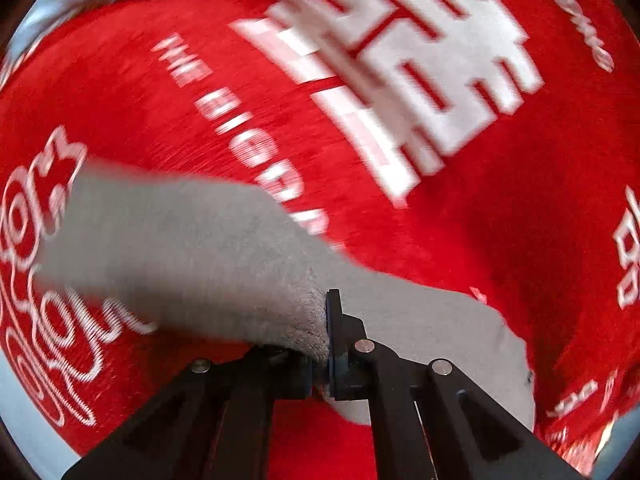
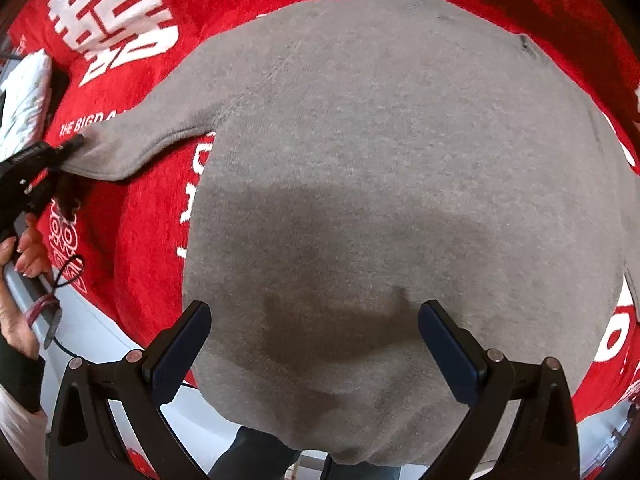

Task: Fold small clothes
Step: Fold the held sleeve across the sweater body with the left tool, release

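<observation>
The red cloth carried white print: "THE BIGDA", cut off by the grey sweater's sleeve, just below a large white Chinese character. Other lettering on the cloth was too blurred to read.

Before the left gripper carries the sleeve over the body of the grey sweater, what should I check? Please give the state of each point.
1. Left gripper shut on the sleeve: ok.
2. Sleeve cuff fully between the fingers: ok; fabric sits between both pads.
3. Right gripper open and holding nothing: ok; it hovers over the grey sweater.
4. Sweater body lying flat on the red blanket: ok as far as seen.
5. Other sleeve position: cannot tell.
6. Lower hem straight: cannot tell; it is at the picture edge.
</observation>
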`<state>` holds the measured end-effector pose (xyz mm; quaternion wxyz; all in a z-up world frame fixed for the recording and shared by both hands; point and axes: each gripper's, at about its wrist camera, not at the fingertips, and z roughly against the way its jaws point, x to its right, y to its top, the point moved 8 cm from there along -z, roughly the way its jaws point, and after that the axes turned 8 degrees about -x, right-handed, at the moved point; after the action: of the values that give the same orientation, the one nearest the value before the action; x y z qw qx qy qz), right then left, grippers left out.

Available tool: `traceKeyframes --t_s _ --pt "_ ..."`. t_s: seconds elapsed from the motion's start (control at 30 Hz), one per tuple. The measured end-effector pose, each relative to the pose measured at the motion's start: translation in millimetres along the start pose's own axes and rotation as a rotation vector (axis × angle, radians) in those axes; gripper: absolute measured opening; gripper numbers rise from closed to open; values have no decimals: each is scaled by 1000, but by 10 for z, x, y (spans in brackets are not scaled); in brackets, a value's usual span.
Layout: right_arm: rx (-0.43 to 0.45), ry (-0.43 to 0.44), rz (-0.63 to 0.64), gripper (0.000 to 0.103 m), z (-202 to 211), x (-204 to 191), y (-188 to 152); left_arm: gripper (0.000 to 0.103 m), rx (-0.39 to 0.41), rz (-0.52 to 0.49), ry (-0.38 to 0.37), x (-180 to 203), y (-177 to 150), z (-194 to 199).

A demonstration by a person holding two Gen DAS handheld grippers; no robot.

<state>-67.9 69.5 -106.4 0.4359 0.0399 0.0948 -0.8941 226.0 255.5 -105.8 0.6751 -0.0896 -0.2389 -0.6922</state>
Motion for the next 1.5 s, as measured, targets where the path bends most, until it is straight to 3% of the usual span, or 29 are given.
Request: traceKeyframes --t_s 0.23,0.37,0.5,0.6,0.77,0.87,1.0,1.07,1.13,1.27,1.43,1.5 --pt "55 33 -90 103 200 298 -112 6 55 -236 -139 1024 83 355" --pt "82 54 -169 103 324 611 -196 6 53 -413 -201 1794 -95 458" --pt "105 63 -251 103 419 1022 -244 6 8 -581 -219 2541 -541 335" --pt "110 66 -298 103 441 1355 -280 6 -63 -690 -216 3048 -1046 36" --pt "108 74 -366 103 410 1854 -357 6 -194 -826 -126 3479 -1802 -609" --pt "97 75 -387 103 365 2059 -392 6 -256 -886 -39 3508 -2160 -962" --pt "96 76 -394 103 374 2243 -338 9 -298 -926 47 3379 -2382 -1164" --pt "105 68 -387 103 419 2235 -266 55 -325 -920 62 3299 -2408 -1156" --pt "126 45 -365 103 476 2187 -191 73 -279 -916 60 3263 -2359 -995" --pt "212 -67 -207 103 686 1860 109 74 -238 -929 65 3105 -2176 -578" --pt "283 -226 114 103 735 1137 585 74 -131 -802 196 2467 -1462 -253" --pt "299 -321 255 103 653 822 740 74 -125 -747 264 2203 -1225 -278"
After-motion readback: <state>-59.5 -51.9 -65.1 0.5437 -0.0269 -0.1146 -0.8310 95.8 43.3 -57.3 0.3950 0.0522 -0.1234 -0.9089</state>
